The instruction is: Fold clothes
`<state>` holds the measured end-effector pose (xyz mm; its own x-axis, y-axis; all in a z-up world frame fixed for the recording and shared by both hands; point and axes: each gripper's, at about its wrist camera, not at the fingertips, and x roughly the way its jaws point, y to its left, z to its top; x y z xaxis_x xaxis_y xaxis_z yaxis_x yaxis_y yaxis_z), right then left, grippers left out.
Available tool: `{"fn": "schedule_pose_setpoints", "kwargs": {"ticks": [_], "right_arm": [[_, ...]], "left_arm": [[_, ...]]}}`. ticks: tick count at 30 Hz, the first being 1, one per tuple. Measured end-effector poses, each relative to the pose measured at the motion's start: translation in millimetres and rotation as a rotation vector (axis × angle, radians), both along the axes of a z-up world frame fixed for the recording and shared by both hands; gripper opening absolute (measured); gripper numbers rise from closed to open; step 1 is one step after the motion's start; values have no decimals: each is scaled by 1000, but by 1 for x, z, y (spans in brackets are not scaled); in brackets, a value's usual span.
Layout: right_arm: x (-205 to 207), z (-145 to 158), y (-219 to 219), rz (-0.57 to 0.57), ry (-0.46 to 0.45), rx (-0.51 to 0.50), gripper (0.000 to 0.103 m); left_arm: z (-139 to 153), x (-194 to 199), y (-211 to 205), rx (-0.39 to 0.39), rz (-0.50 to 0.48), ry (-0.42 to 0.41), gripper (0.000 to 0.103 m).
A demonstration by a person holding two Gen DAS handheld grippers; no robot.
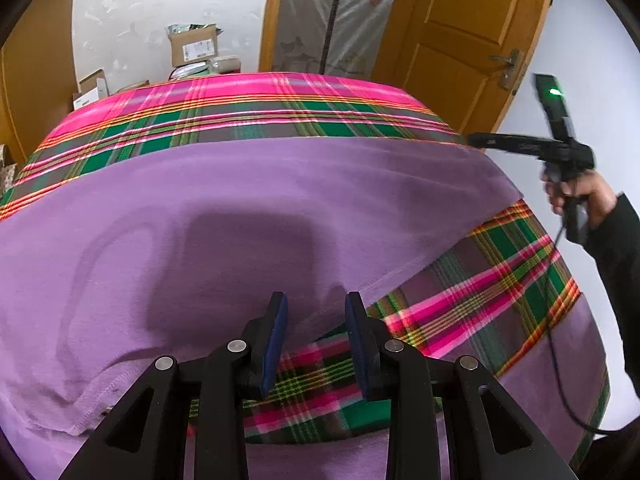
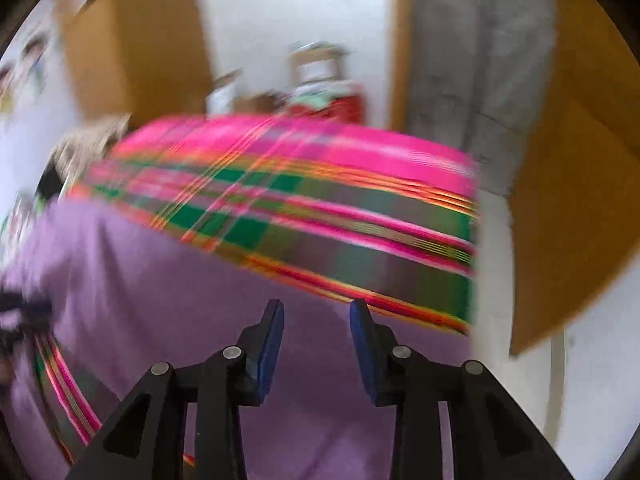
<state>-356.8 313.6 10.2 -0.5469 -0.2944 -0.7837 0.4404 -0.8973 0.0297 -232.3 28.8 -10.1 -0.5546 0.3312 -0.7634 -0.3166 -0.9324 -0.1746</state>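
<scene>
pink-green plaid cloth (image 1: 248, 120) spread over worktop. behind it stacked cardboard boxes (image 1: 192, 44) against white wall (image 1: 132, 8). orange wooden door (image 1: 460, 36) on right with metal handle (image 1: 508, 62), plastic sheeting (image 1: 320, 12) hanging in doorway.

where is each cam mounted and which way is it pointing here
Left wrist: sits on the left gripper, angled down over the purple garment on the plaid cloth, facing a wooden door; it shows its own open fingers plus the right gripper in a hand.
Right wrist: sits on the right gripper, angled down at the garment's far edge, heavily blurred; only its own open fingers show clearly.
Shared: purple garment, plaid cloth, cardboard boxes behind.
</scene>
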Motion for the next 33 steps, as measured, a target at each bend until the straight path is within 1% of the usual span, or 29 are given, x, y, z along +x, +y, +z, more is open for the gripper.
{"fn": "schedule_pose_setpoints", "kwargs": {"ticks": [5, 9, 10, 11, 12, 13, 15, 19, 20, 22, 25, 27, 29, 31, 33], "right_arm": [[-22, -13, -22, 135, -36, 28, 35], [-22, -15, -27, 223, -60, 25, 35], [-21, -15, -27, 238, -63, 22, 27], [-20, -14, -28, 249, -71, 17, 12], [-18, -12, -28, 257, -81, 11, 4], [-17, -11, -29, 260, -79, 19, 4], [-16, -9, -31, 250, -59, 34, 4], [-22, -4, -30, 203, -21, 14, 4], [-24, -4, -28, 186, -20, 9, 4], [-29, -8, -26, 139, -26, 34, 5], [-26, -3, -5, 55, -21, 1, 6], [-20, 2, 14, 4, -16, -39, 7], [-6, 6, 23, 6, -12, -62, 7], [12, 4, 20, 41, -21, -53, 7], [25, -3, 16, 58, -51, -36, 7]], "left_arm": [[3, 5, -4, 0, 0, 5, 31], [0, 5, -7, 6, 7, -2, 31], [-1, 4, -8, 7, 8, -5, 31], [-2, 4, -8, 8, 9, -6, 31], [-2, 4, -8, 10, 10, -5, 31], [-2, 3, -8, 11, 10, -4, 31], [-3, 3, -7, 14, 10, -2, 31], [-4, 1, -7, 20, 12, -2, 31], [-4, 0, -7, 20, 13, -2, 31], [-4, 0, -7, 19, 14, -3, 31], [-3, 1, -8, 21, 14, -6, 31], [-2, 2, -10, 25, 17, -6, 31], [-1, 4, -12, 29, 25, -5, 31], [-2, 4, -14, 34, 30, -9, 31], [-3, 6, -13, 28, 30, -9, 31]]}}
